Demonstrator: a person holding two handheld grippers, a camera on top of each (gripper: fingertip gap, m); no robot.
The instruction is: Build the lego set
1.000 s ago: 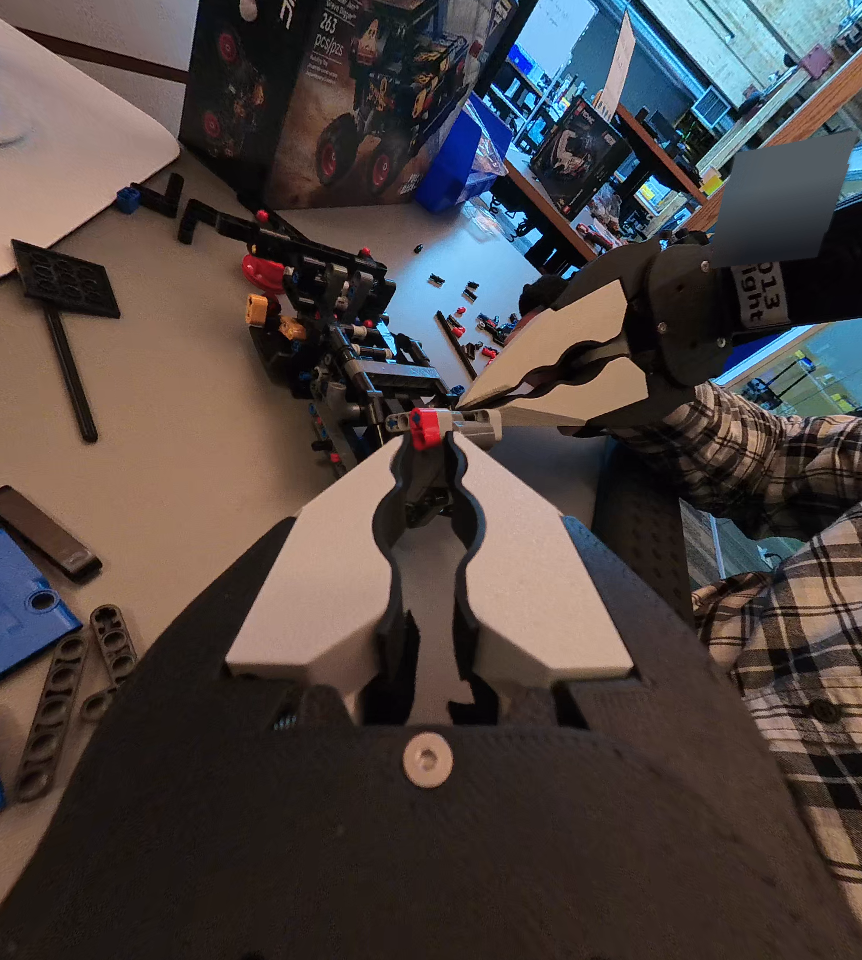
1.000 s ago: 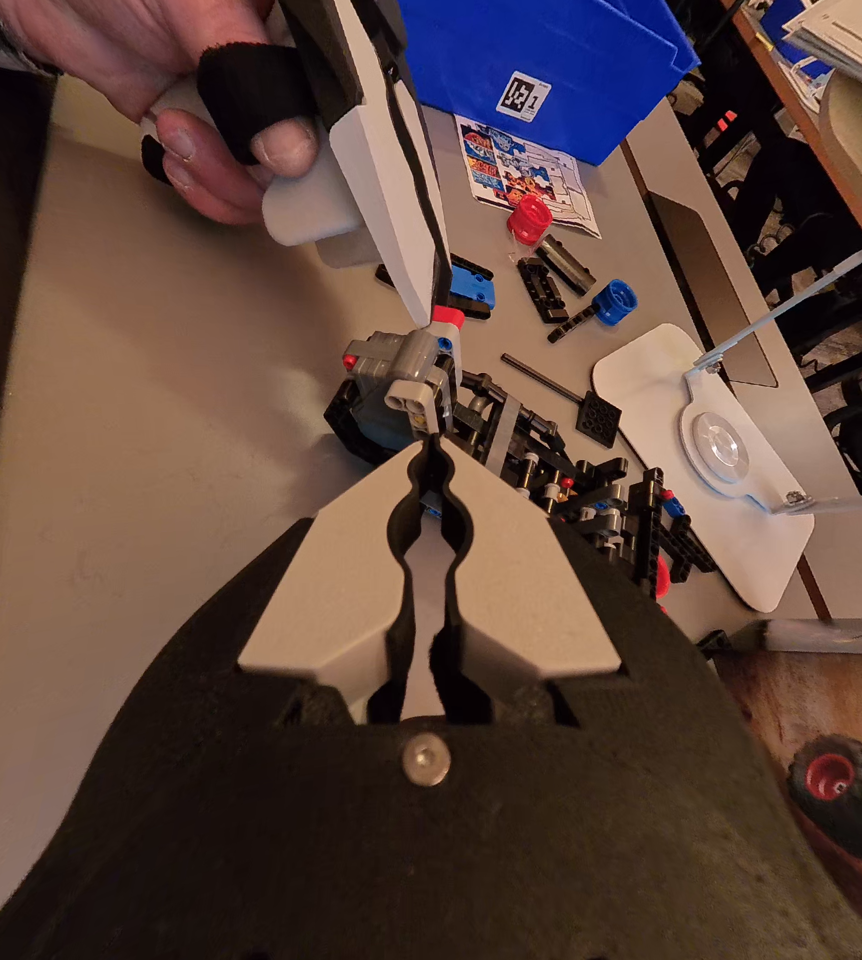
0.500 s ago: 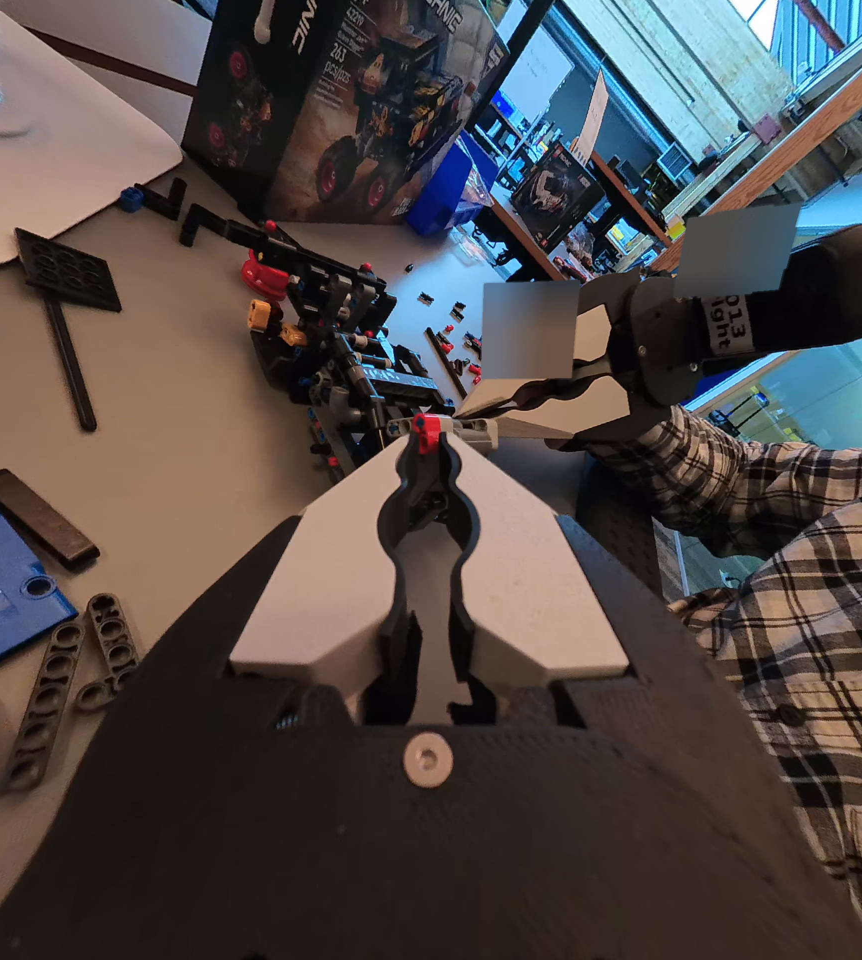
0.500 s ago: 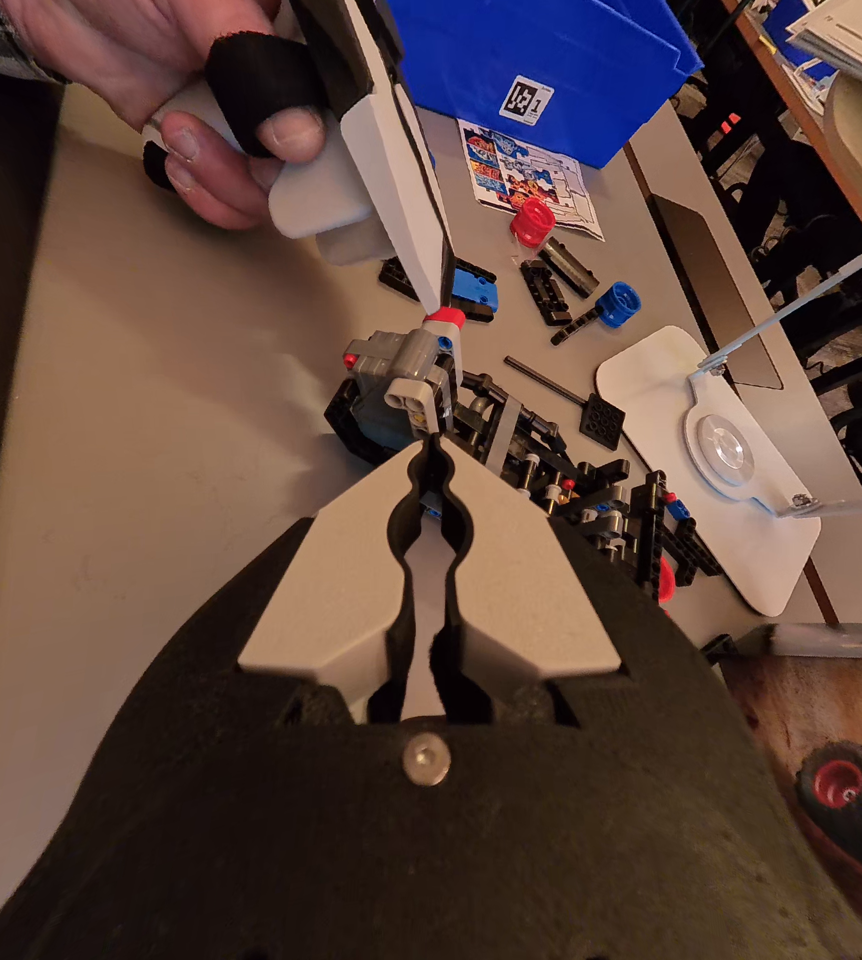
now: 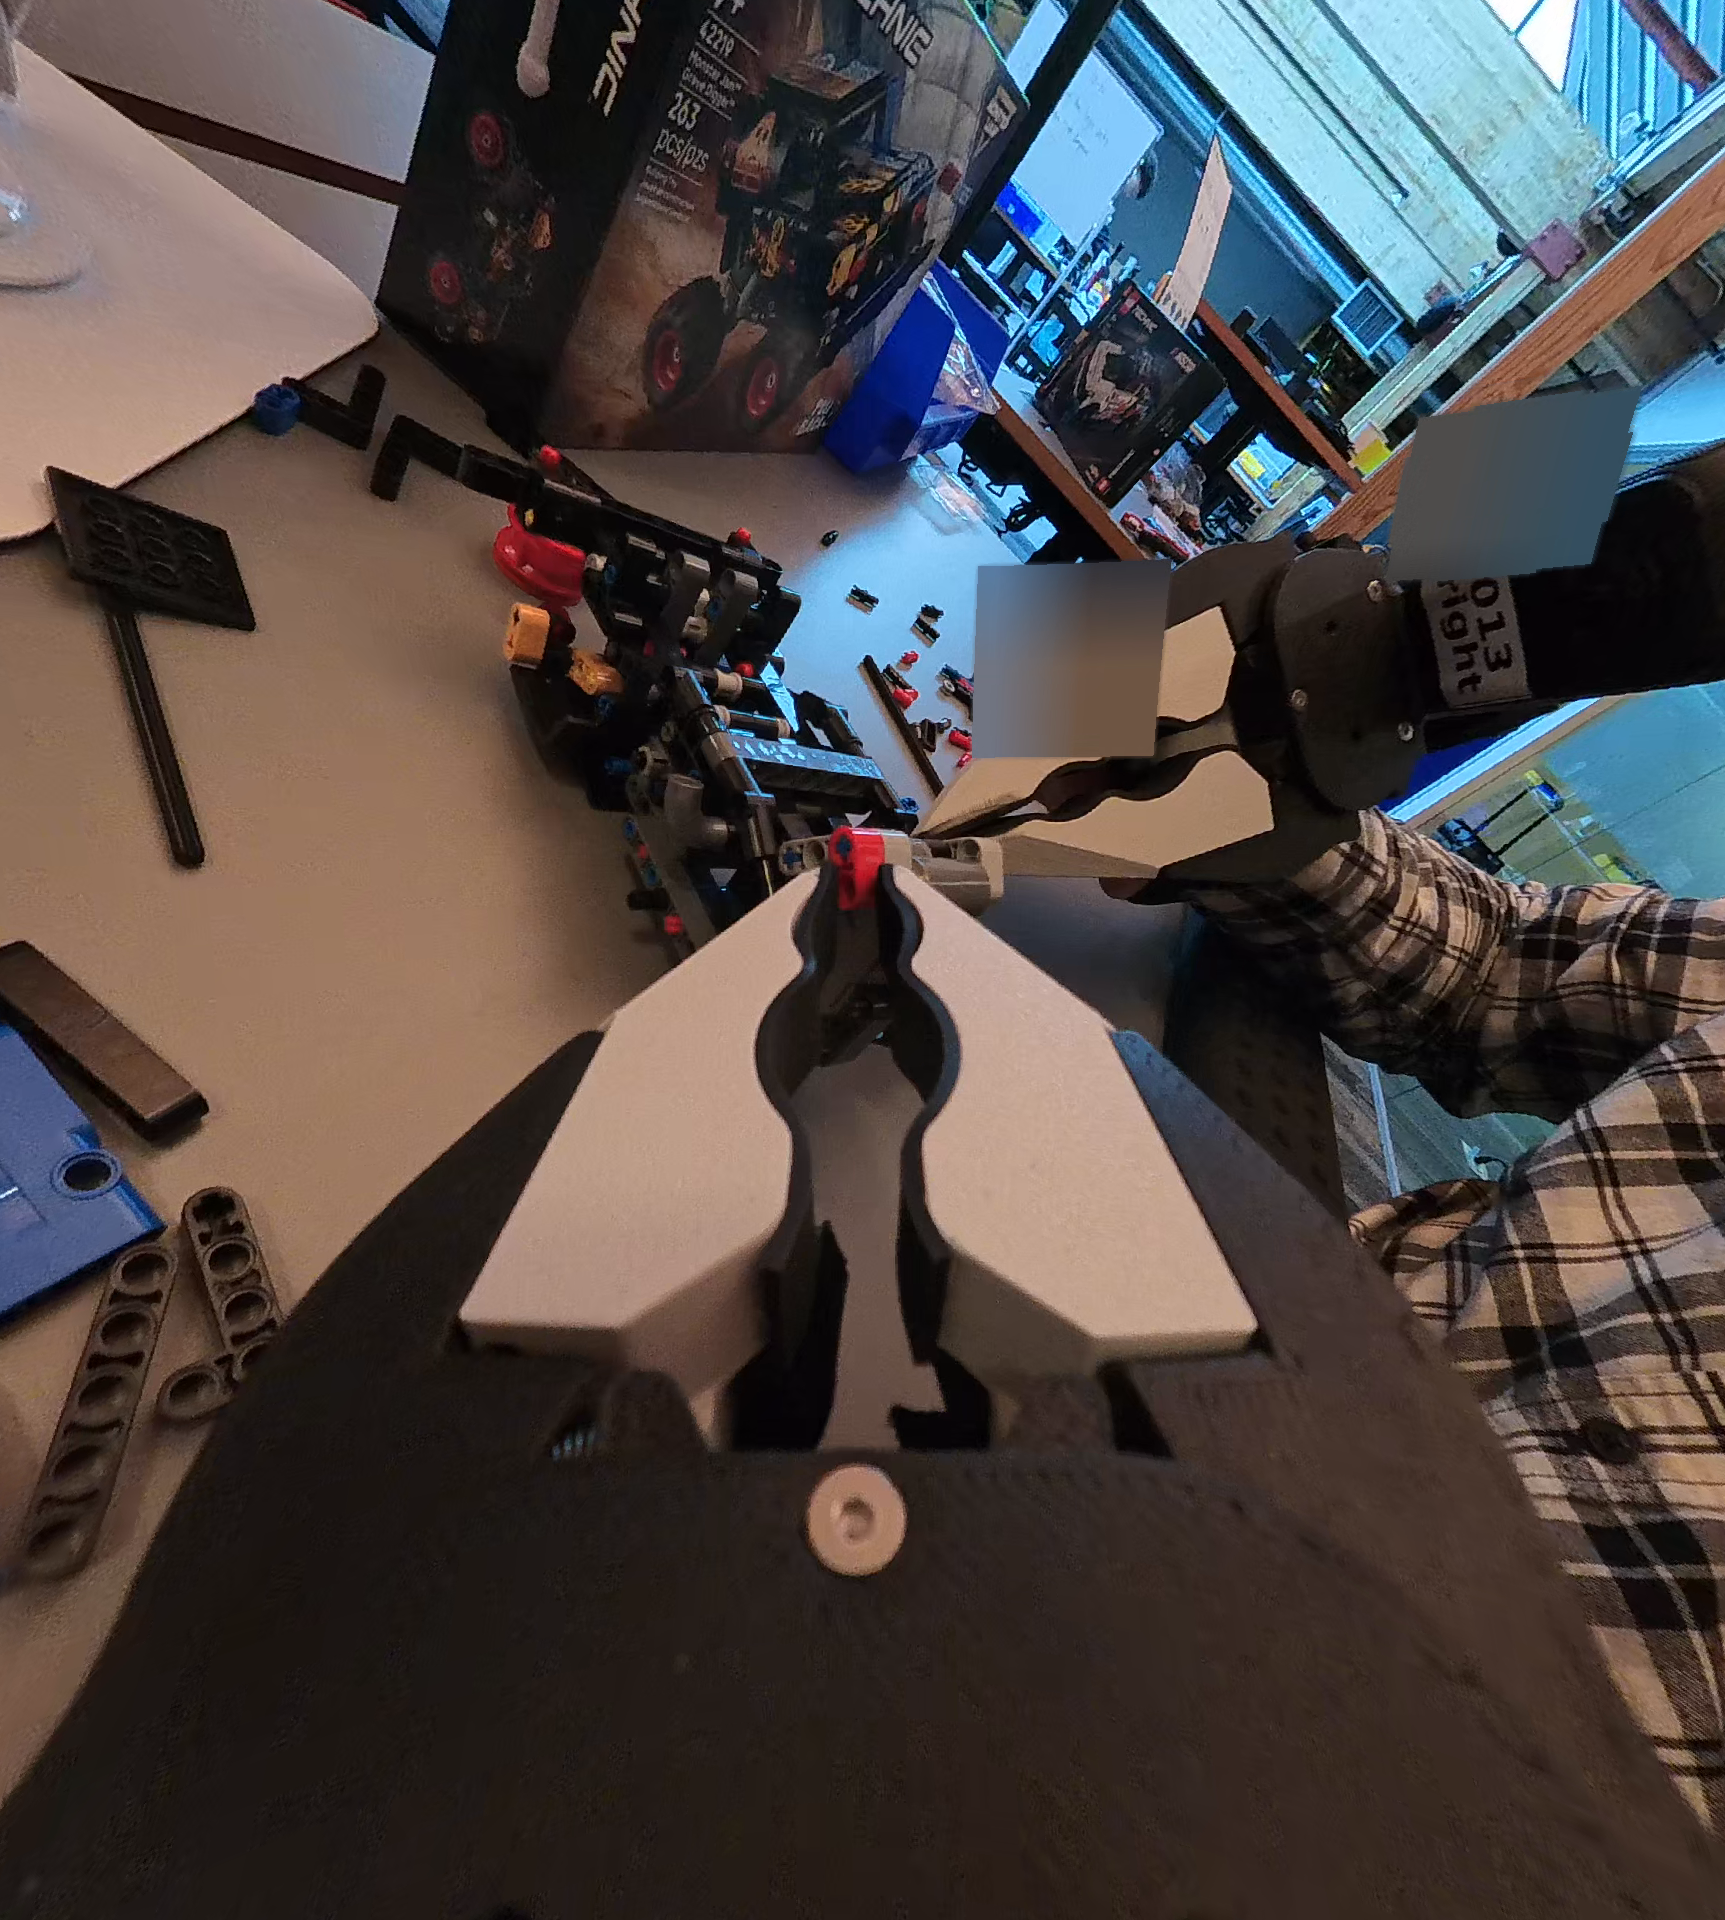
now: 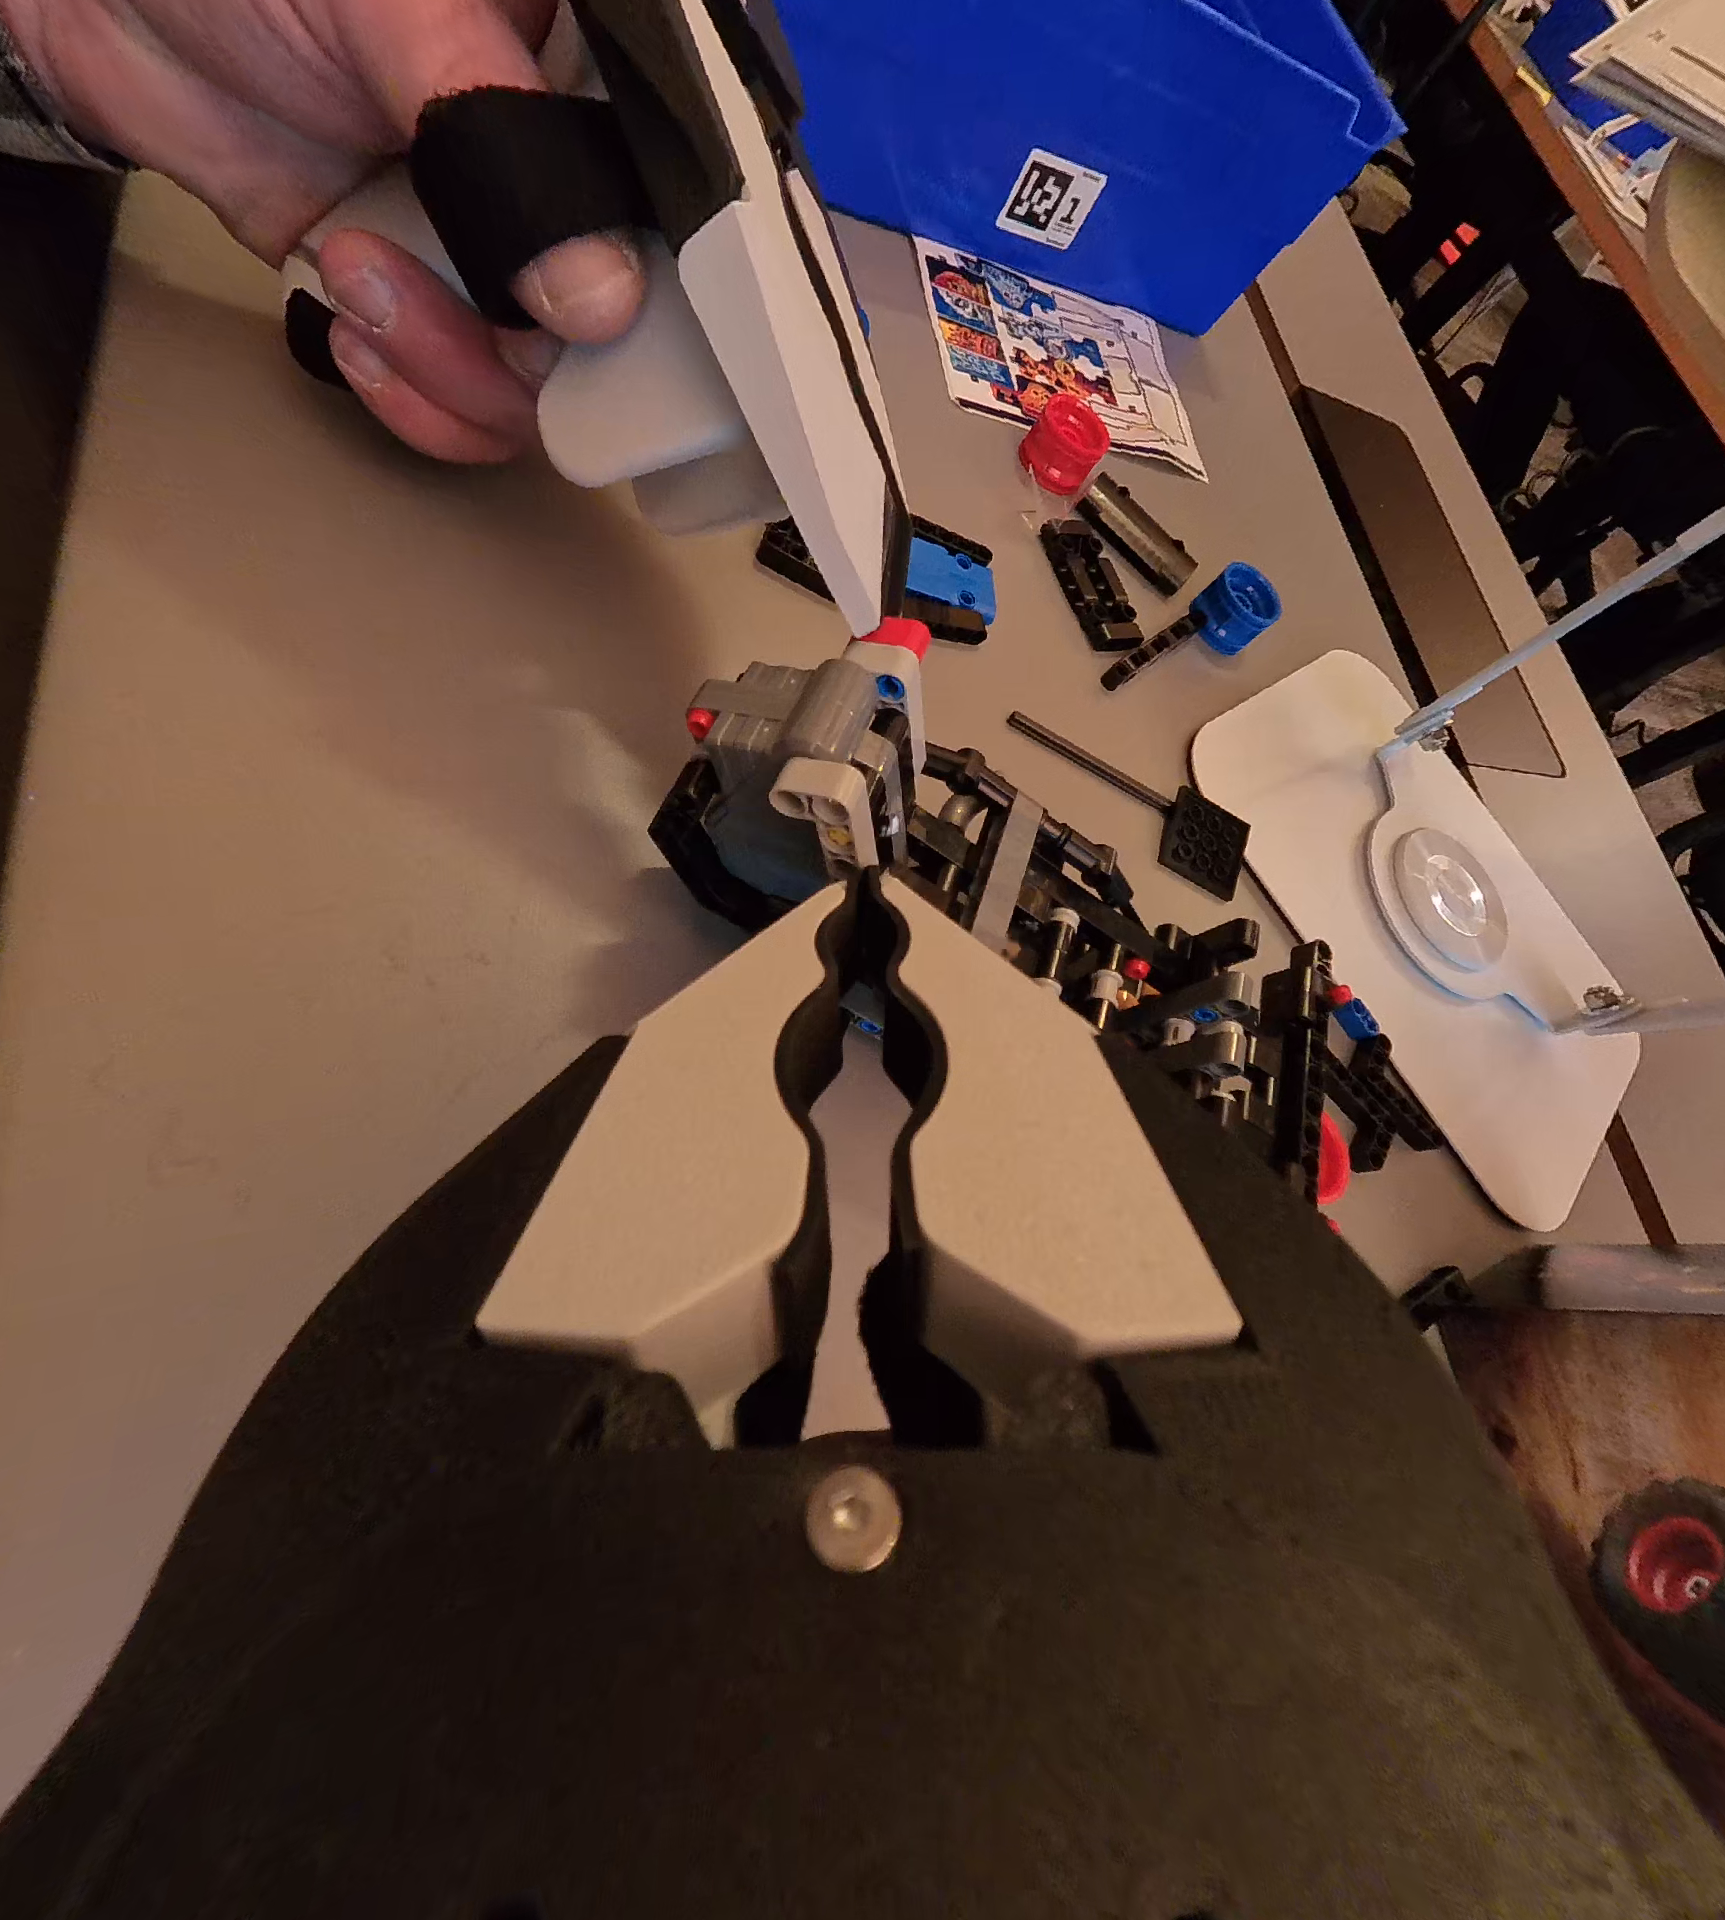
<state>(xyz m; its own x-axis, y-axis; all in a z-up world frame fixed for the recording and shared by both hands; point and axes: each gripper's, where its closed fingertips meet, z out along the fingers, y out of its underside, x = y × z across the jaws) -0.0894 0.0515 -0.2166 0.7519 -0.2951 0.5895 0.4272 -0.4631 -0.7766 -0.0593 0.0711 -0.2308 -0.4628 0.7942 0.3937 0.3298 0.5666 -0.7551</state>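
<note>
The left hand-held gripper [image 5: 856, 902] pinched a red connector [image 5: 856, 864] onto the grey sub-assembly [image 6: 816, 748], which the closed right hand-held gripper [image 6: 863, 894] steadied; pressing it home seemed next.

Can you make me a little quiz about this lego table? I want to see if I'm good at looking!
1. True or false: the left gripper pinches a red piece.
2. What colour is the bin behind the model? A green, B blue, C yellow.
3. Fill in: the black plate sits at the end of a black ___.

Key: 1 true. 2 B. 3 rod.
</note>
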